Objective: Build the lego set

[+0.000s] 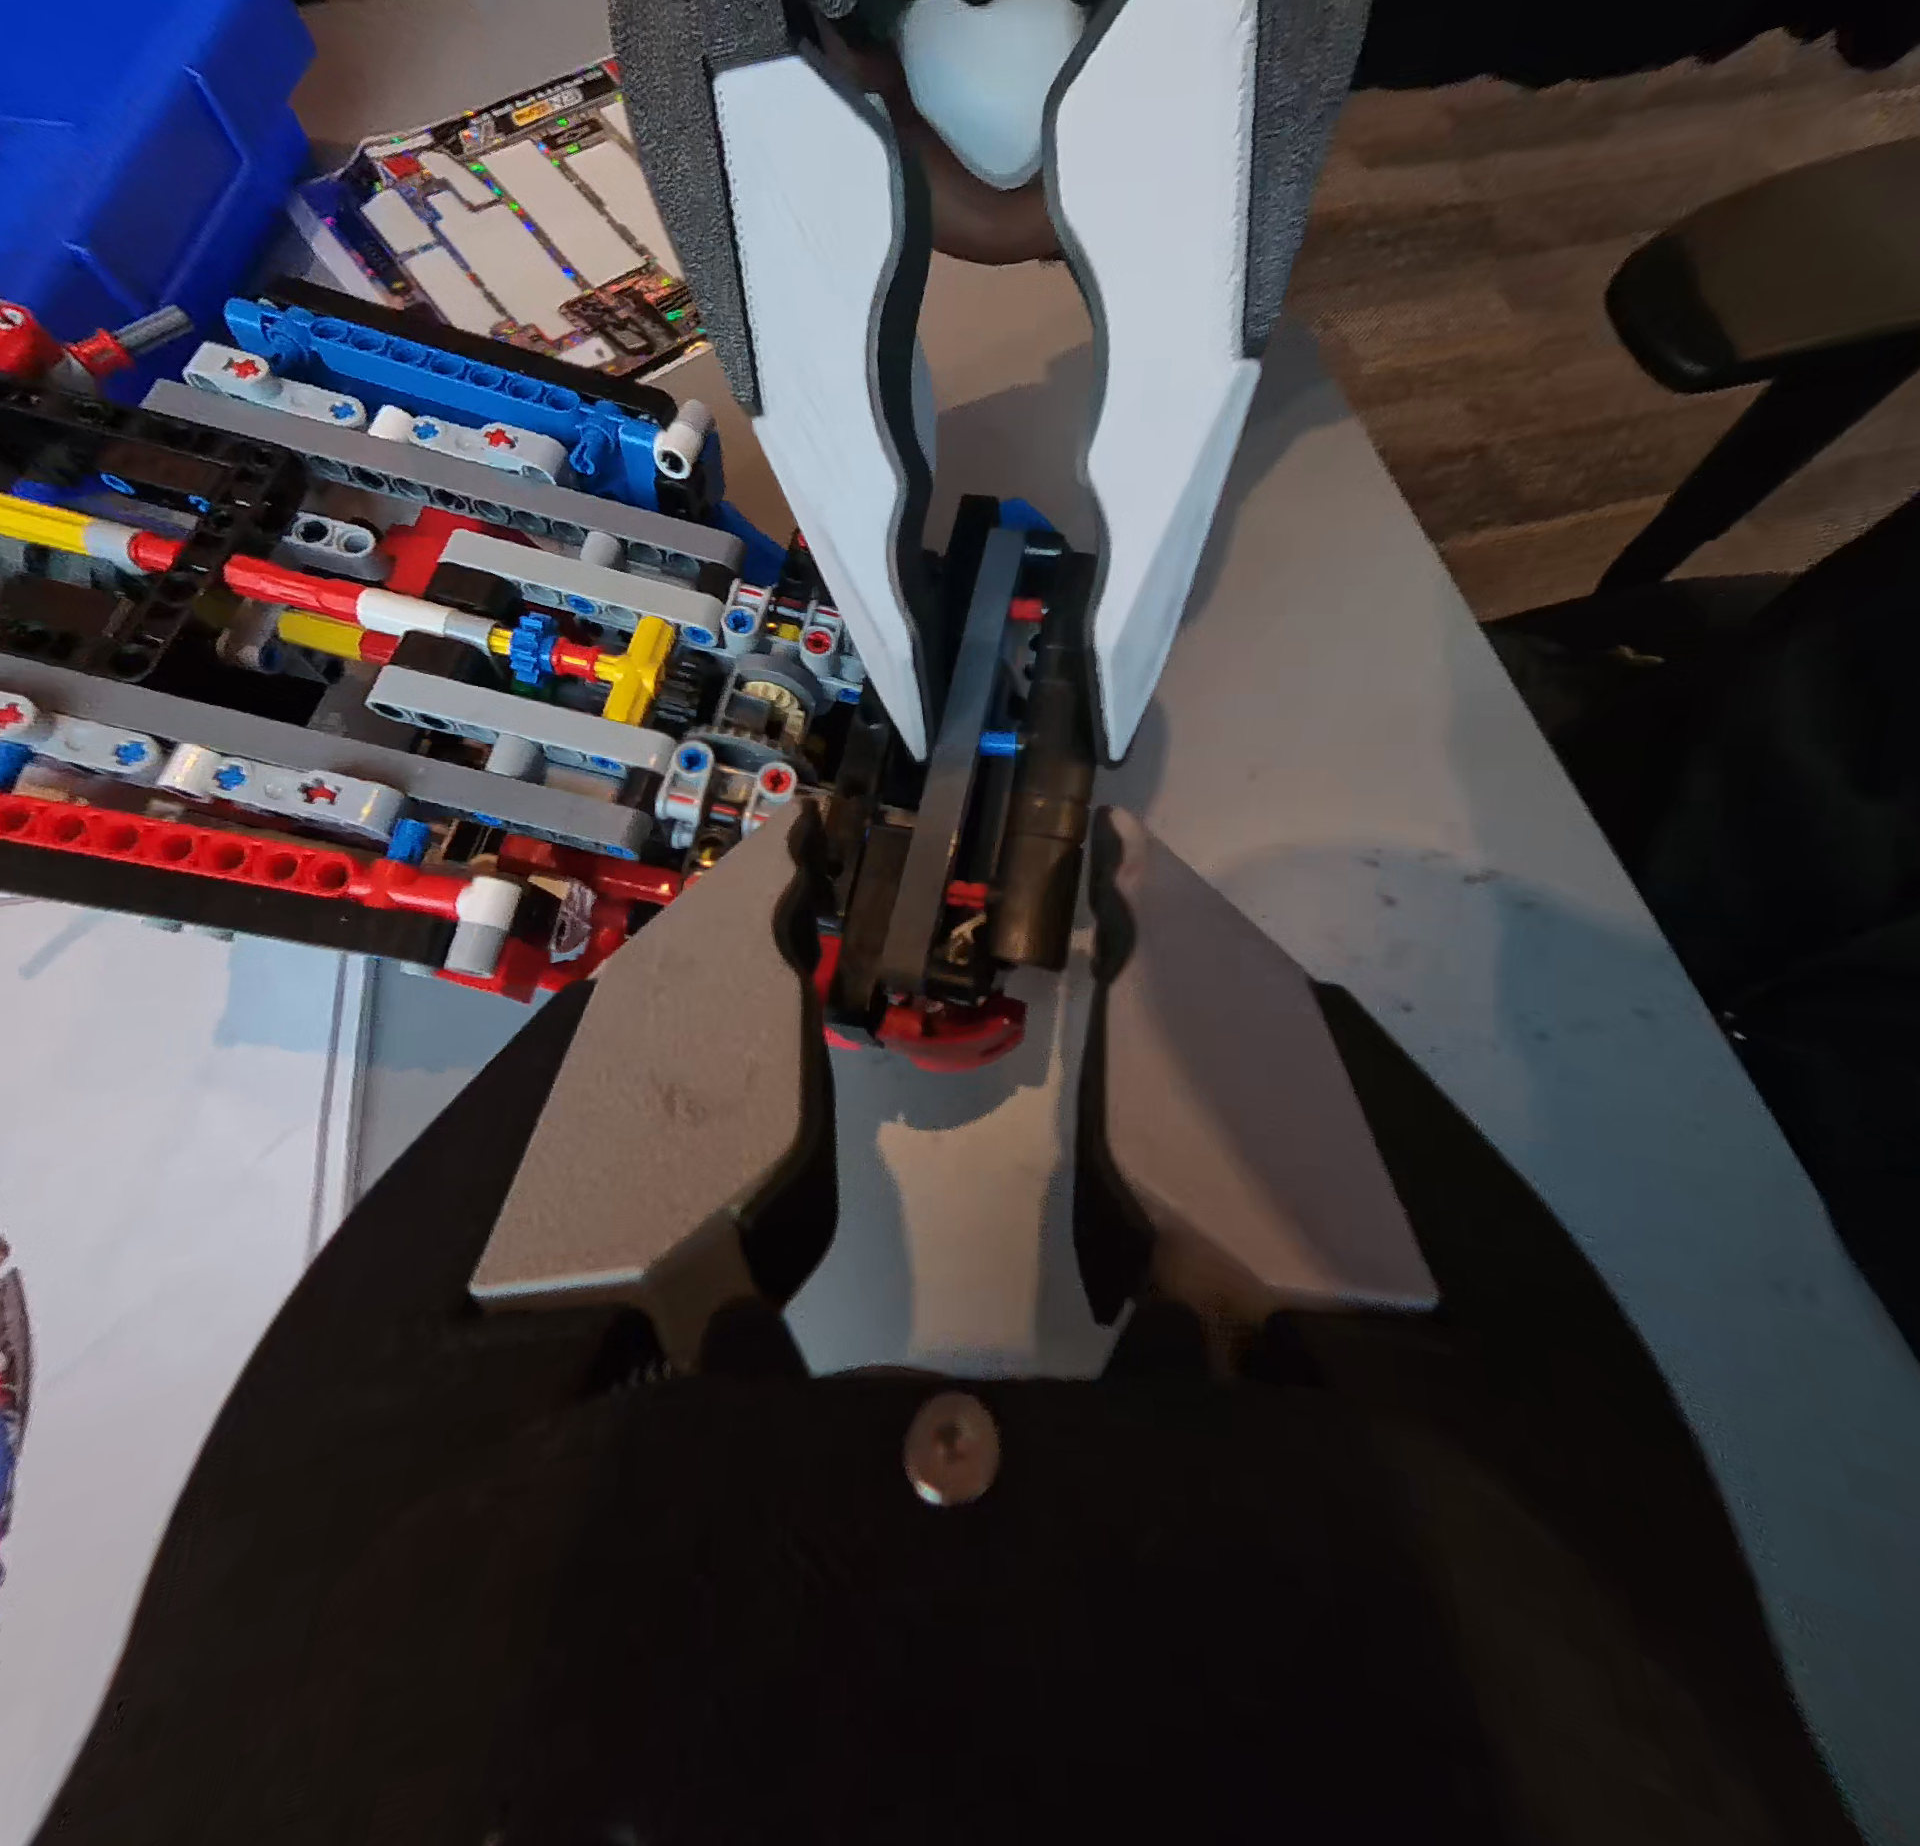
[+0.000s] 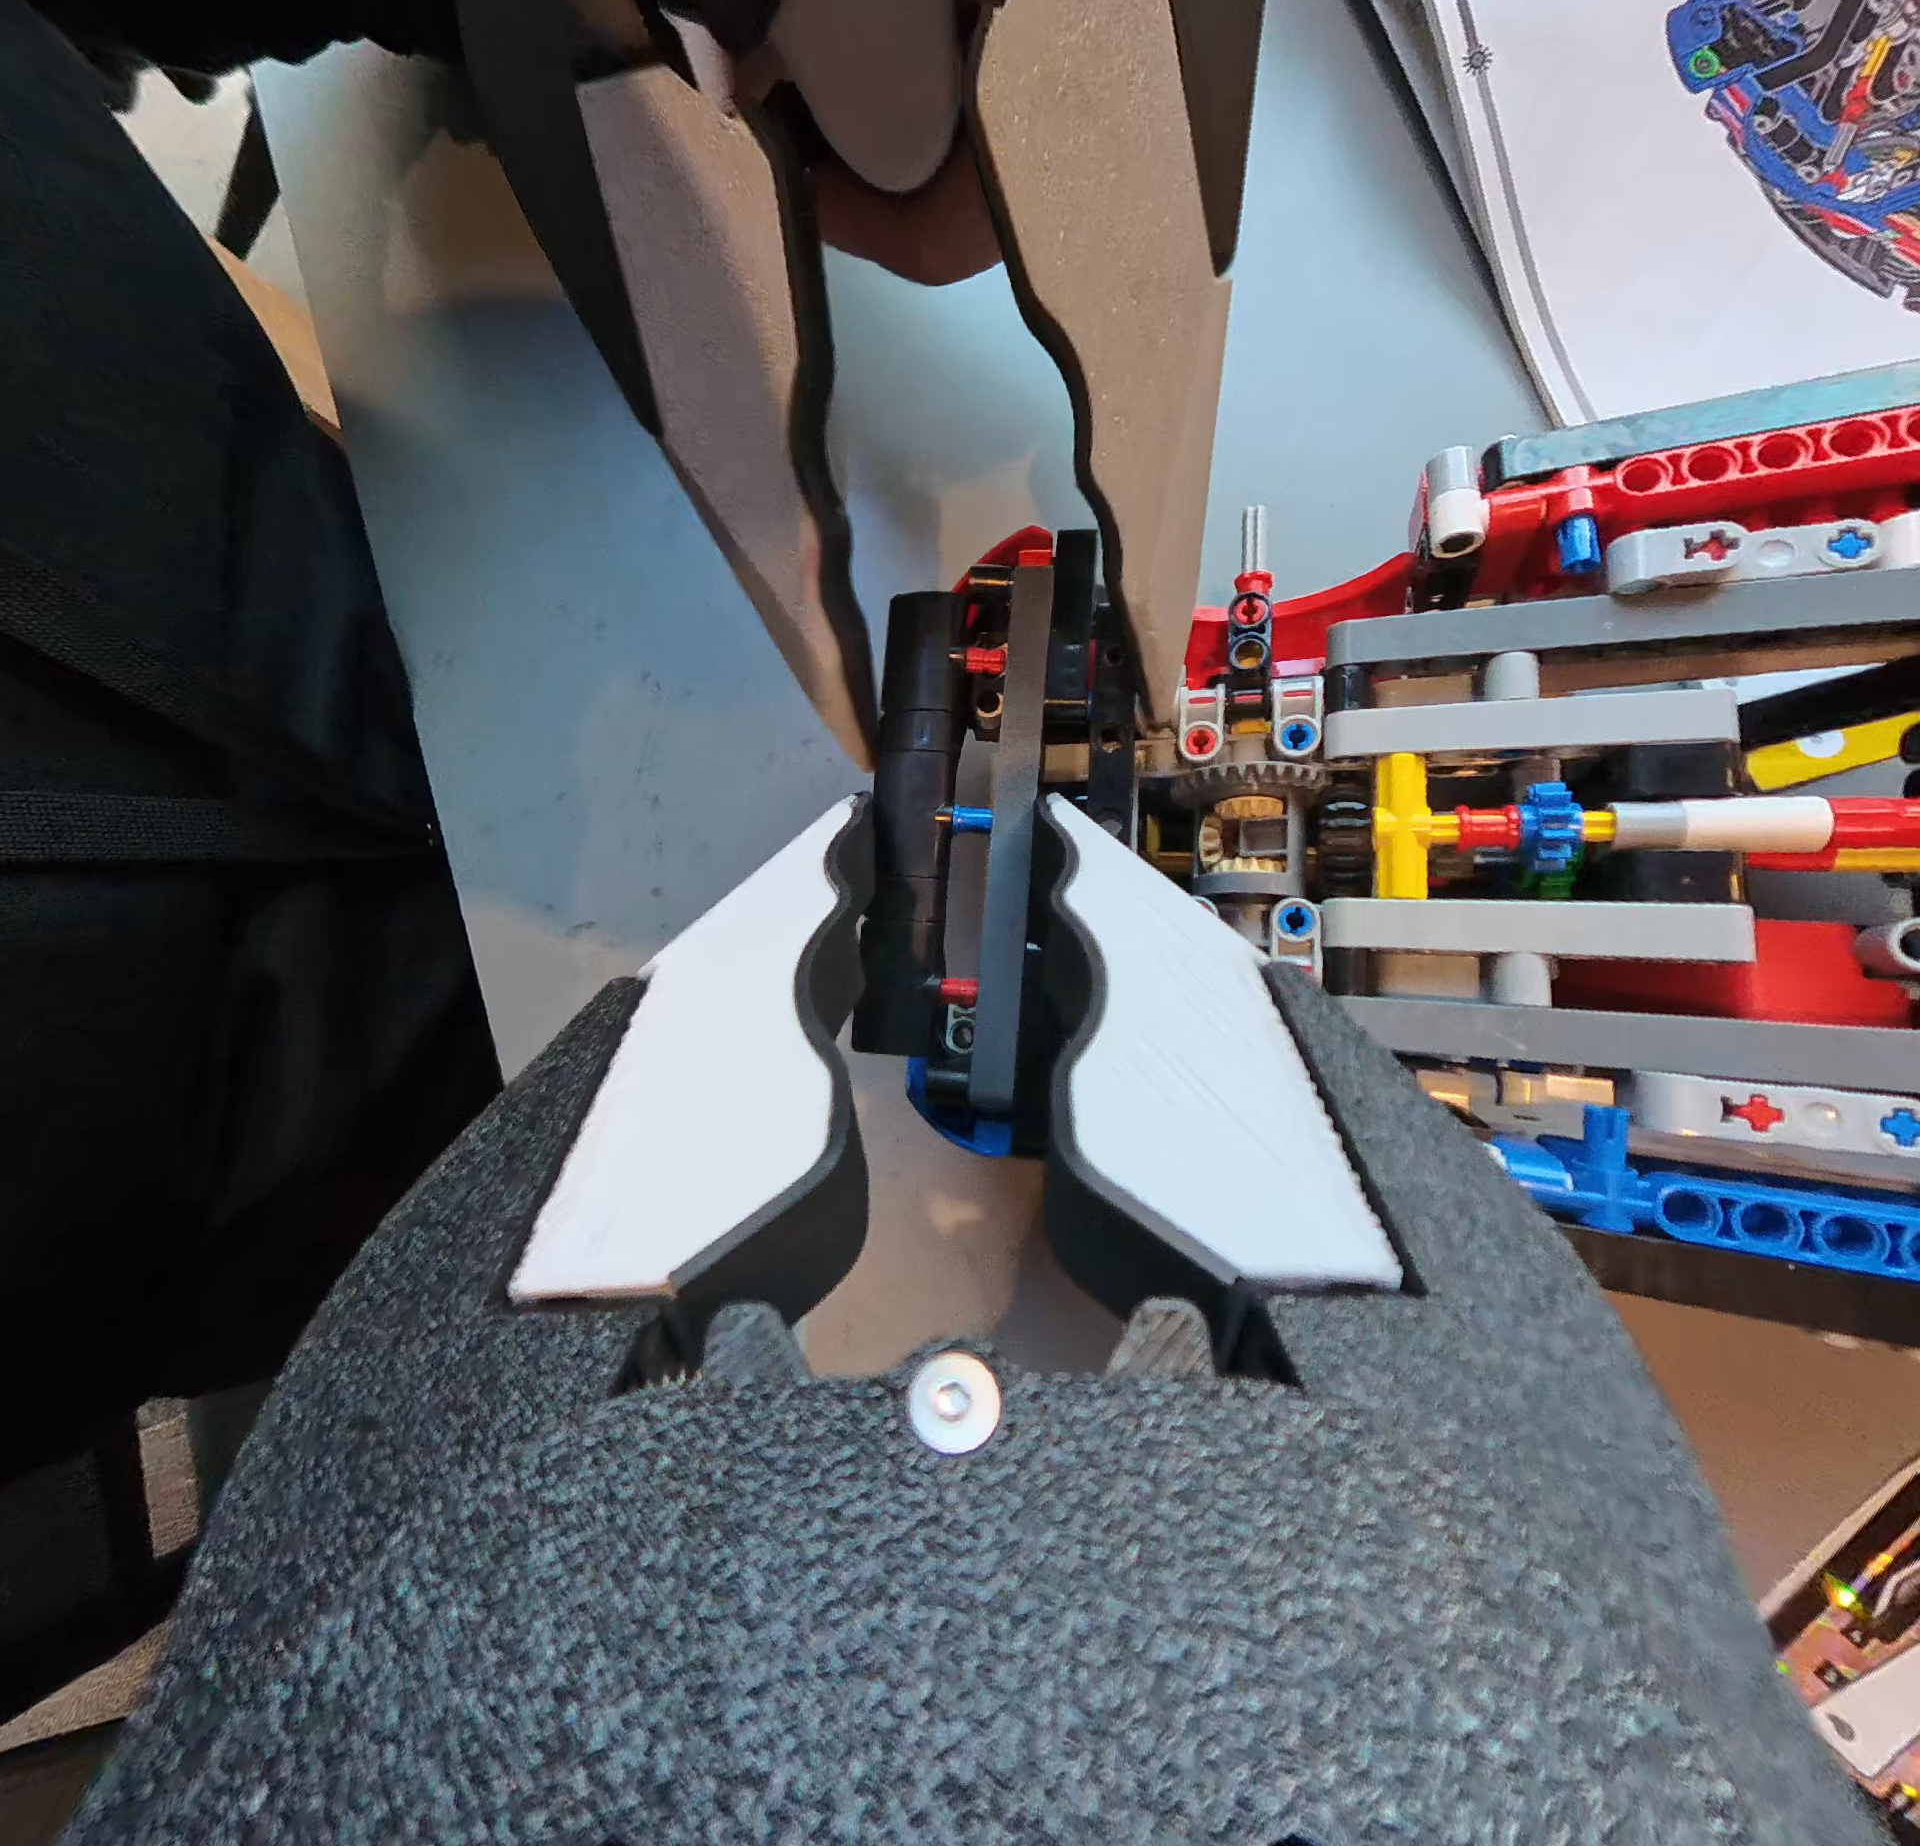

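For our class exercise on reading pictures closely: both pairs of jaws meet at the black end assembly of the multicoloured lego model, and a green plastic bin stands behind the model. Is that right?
Not quite: the plastic bin is blue, not green, as the left wrist view shows. The rest stands: both pairs of jaws meet at the black end assembly of the multicoloured lego model.

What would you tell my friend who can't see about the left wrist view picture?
Two grippers, a dark one from below and a white one from above, meet around the black end of a long Lego model on a grey table. A blue bin and a sticker sheet lie behind.
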